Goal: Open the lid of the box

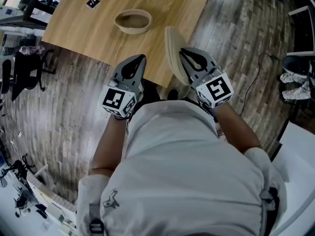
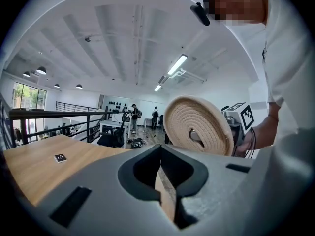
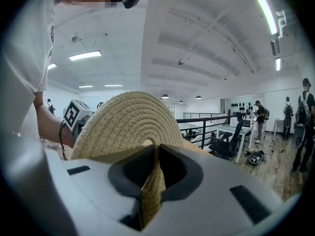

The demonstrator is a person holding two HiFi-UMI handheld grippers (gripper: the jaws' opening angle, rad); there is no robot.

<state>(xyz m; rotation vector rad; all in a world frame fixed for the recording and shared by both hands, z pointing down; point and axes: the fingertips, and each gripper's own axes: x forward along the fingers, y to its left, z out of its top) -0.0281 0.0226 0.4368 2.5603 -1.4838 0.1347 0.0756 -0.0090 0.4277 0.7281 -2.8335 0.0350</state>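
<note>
A round woven box (image 1: 133, 21) stands open on the wooden table (image 1: 78, 28), far from both grippers. Its woven lid (image 1: 173, 50) is held on edge above the table's near corner, with my right gripper (image 1: 183, 54) shut on its rim. In the right gripper view the lid (image 3: 130, 122) fills the middle and its rim is pinched between the jaws of the right gripper (image 3: 150, 191). My left gripper (image 1: 140, 59) hovers to the left of the lid, shut and holding nothing. In the left gripper view the lid (image 2: 197, 127) shows beyond the shut left gripper (image 2: 165, 191).
A small black card (image 1: 92, 3) lies at the table's far left. A black office chair (image 1: 24, 68) stands on the plank floor at the left, and a cable (image 1: 256, 77) runs over the floor at the right. A railing (image 2: 54, 114) and distant people show behind.
</note>
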